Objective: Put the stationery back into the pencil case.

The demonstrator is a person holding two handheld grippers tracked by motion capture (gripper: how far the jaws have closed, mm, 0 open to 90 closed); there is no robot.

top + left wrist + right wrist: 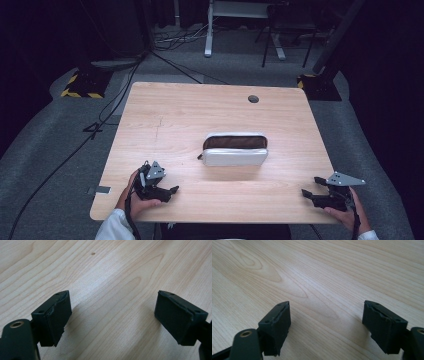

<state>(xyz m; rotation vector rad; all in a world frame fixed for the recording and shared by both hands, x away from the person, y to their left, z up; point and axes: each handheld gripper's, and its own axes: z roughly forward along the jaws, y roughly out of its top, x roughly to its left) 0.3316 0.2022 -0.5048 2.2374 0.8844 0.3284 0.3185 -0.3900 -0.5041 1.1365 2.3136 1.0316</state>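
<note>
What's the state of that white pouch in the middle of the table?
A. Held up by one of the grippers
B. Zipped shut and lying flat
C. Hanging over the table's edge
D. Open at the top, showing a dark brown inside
D. In the high view the white pouch sits mid-table with its top gaping on a dark brown lining, apart from the left gripper and the right gripper.

Both tongs rest low at the near edge of the surface (170,110), held in each hand: left tongs (170,191) and right tongs (311,186), jaws spread wide, gripping nothing.
</note>
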